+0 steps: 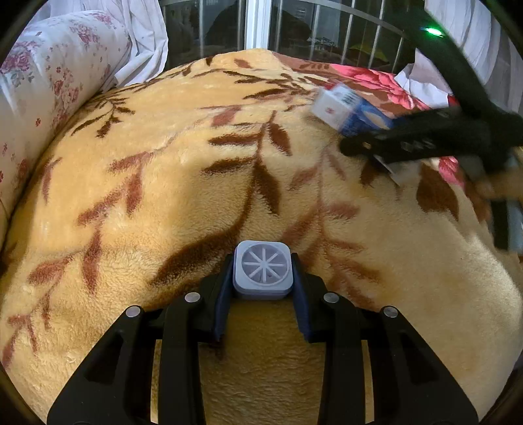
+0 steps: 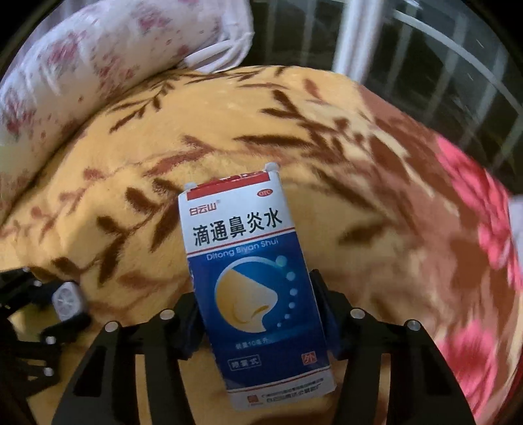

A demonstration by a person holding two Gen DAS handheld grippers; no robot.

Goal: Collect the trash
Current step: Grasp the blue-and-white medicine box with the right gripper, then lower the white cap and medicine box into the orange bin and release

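My right gripper (image 2: 258,294) is shut on a blue and white medicine box (image 2: 251,278) with a nose picture, held above the yellow leaf-pattern blanket (image 2: 130,183). The box (image 1: 346,109) and the right gripper (image 1: 353,147) also show blurred at the upper right of the left wrist view. My left gripper (image 1: 261,278) is shut on a small grey square cap (image 1: 261,271) with a spoked top, above the blanket (image 1: 163,163). The cap (image 2: 67,302) in the left gripper (image 2: 65,307) shows at the lower left of the right wrist view.
A floral pillow (image 1: 55,81) lies at the left edge of the bed. A red flowered blanket (image 2: 474,229) covers the right side. A window with bars (image 1: 294,29) stands behind the bed. White fabric (image 1: 421,81) lies at the far right.
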